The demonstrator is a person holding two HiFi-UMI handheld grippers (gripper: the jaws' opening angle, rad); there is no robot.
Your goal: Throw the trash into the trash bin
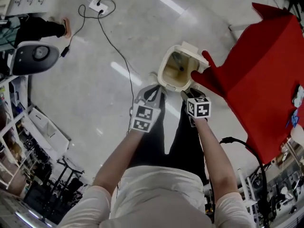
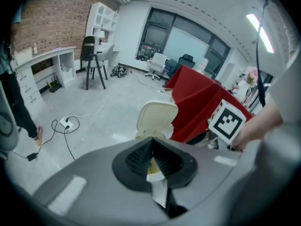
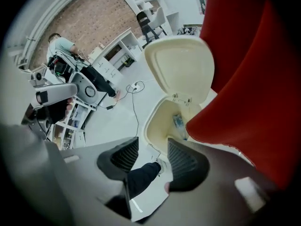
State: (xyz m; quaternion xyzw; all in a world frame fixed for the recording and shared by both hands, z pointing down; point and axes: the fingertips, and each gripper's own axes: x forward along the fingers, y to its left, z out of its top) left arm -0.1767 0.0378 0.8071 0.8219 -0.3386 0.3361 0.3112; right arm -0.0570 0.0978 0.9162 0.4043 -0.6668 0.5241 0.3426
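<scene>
Red cloth, draped; corded white power strip on grey floor; black chair near brick wall.

Pale grey, glossy floor; cream trash bin standing on it with the lid tipped back, just beside a corner of the red-draped table; white power strip lying well apart from the bin, its black cable snaking over the bare floor; a bystander's foot near the strip; dark chair and white desk by the brick wall.
</scene>
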